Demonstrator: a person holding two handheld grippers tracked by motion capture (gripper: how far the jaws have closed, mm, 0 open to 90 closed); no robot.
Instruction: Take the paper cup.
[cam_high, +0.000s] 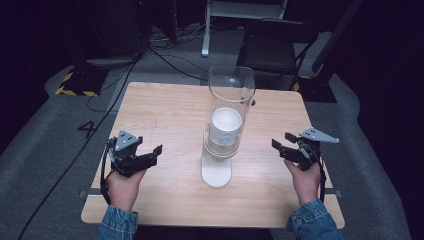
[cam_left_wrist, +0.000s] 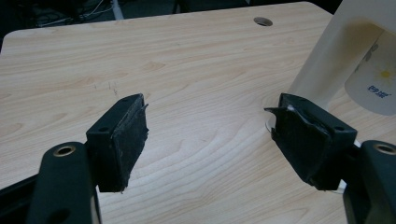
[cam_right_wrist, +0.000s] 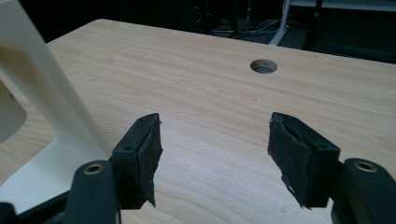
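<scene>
Both grippers' jaws stand apart, holding nothing.

Table evenly lit, surroundings dark; frames soft, slightly blurred.

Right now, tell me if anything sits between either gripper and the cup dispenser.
Nothing visible does. Bare table lies between the left gripper and the cup dispenser, and between the right gripper and it. Both grippers are open and empty.

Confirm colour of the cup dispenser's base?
White; the dispenser base shows best in the high view.
</scene>
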